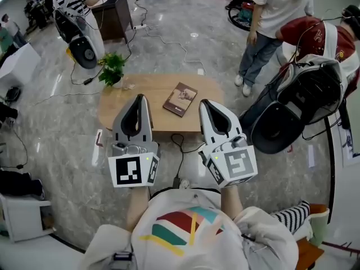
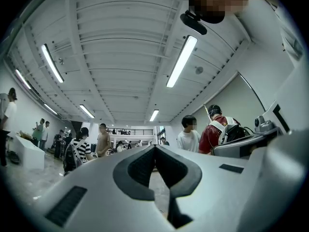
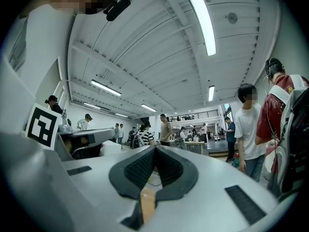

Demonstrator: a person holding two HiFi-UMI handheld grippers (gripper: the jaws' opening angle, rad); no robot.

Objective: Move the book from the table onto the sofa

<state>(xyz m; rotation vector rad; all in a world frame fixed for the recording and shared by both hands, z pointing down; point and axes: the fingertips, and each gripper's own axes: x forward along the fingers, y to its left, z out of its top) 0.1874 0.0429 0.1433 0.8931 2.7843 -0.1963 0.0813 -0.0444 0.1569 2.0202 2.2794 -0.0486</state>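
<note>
While the book (image 1: 180, 99) lies apart, left gripper (image 1: 140, 98) and right gripper (image 1: 204, 103) seem closed, empty.

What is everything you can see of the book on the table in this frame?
The book is a thin, closed volume with a brown cover bearing a pale picture. It lies flat near the middle of the oval wooden table, askew to its long edge, right of the potted plant. Only the tabletop touches it; the left gripper and right gripper are clear of it, both shut.
</note>
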